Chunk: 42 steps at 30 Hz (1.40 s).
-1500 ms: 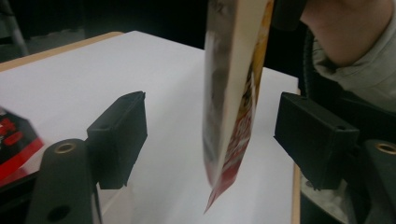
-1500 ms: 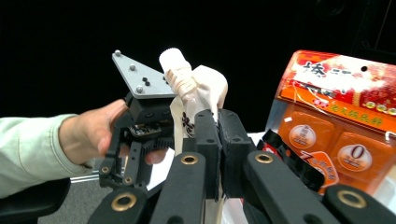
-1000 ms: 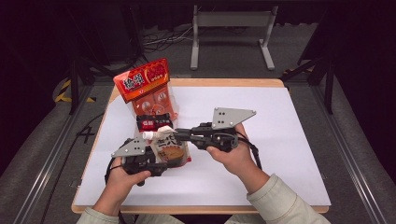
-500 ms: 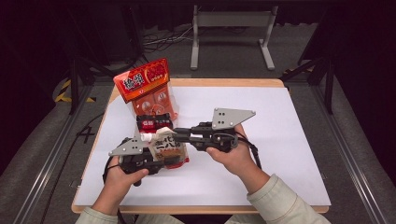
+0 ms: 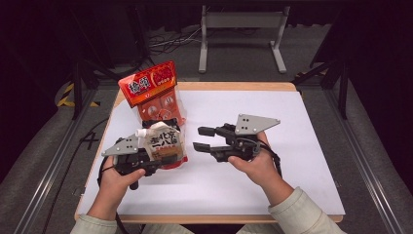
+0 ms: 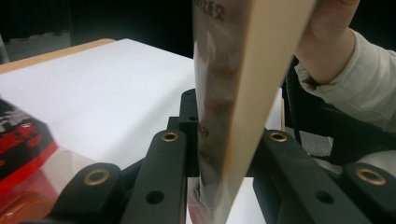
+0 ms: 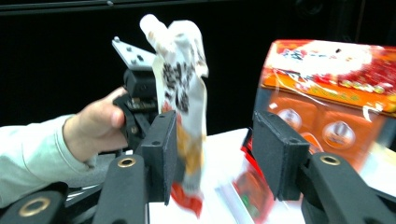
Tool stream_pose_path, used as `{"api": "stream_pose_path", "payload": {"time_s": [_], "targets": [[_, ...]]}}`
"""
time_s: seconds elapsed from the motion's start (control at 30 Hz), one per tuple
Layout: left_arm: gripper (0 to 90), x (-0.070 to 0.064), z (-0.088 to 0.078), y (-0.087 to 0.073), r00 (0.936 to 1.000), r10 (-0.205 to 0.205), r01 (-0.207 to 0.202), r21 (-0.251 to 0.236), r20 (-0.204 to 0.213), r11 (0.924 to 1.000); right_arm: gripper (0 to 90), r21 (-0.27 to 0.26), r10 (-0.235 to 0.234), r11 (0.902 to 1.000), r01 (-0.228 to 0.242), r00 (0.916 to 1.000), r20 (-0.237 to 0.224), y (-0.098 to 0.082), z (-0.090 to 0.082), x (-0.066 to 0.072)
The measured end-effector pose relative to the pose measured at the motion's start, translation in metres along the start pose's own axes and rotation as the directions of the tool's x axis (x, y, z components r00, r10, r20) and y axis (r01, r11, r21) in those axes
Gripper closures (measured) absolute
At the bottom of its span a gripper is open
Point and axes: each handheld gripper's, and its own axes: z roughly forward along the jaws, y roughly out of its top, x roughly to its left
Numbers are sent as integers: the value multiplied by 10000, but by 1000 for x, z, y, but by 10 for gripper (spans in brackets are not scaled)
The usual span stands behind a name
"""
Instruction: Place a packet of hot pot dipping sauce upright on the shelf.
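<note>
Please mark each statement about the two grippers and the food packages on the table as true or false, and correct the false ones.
1. The left gripper is shut on the white spouted pouch. True.
2. The right gripper also clamps the pouch. False: its jaws stand open and apart from it, having just been opening.
3. The red and orange package stands behind the pouch. True.
4. The pouch lies flat on the white table. False: it is held upright.
</note>
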Motion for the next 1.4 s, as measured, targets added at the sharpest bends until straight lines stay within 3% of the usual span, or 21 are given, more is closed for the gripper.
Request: {"api": "stream_pose_path", "payload": {"time_s": [0.17,0.27,0.43,0.63,0.7,0.9,1.03,1.07,1.1,1.13,1.17,1.4], "targets": [[784,9,-9,1,9995,-170,165,-209,-252,9996,488,206,296,9993,-305,9987,409,-13,-17,-7],[785,13,-14,2,9989,-134,126,-167,-455,9998,475,513,717,9958,-761,9940,831,-26,-30,-15],[785,17,-18,2,9974,-213,200,-188,-682,9996,448,677,839,9932,-945,9857,1461,-37,-47,-23],[784,24,-24,1,9971,-106,95,-144,-752,9999,372,1745,709,9788,-1077,9762,2048,-53,-66,-29],[784,26,-24,1,9970,-159,145,-188,-754,9997,357,1808,682,9775,-1084,9742,2153,-54,-68,-29],[784,33,-25,0,9958,-181,171,-118,-899,9998,324,1865,573,9759,-1134,9577,2821,-63,-80,-33],[784,36,-26,0,9945,-205,199,-68,-1030,9998,324,1793,640,9762,-1218,9523,2983,-65,-86,-35],[783,38,-27,0,9939,-45,39,-57,-1101,10000,324,1773,667,9762,-1247,9511,3017,-65,-87,-35],[783,38,-27,-1,9940,-181,173,-82,-1080,9998,324,1750,688,9764,-1268,9499,3048,-66,-89,-36],[782,39,-27,-1,9930,3,-5,-14,-1185,10000,324,1723,708,9765,-1291,9483,3094,-66,-90,-36],[782,39,-26,-1,9926,-105,107,11,-1208,9999,325,1712,773,9759,-1355,9478,3094,-66,-91,-37],[781,46,-23,-3,9916,193,-163,245,-1276,9996,322,1539,971,9767,-1493,9479,3035,-68,-93,-38]]}}
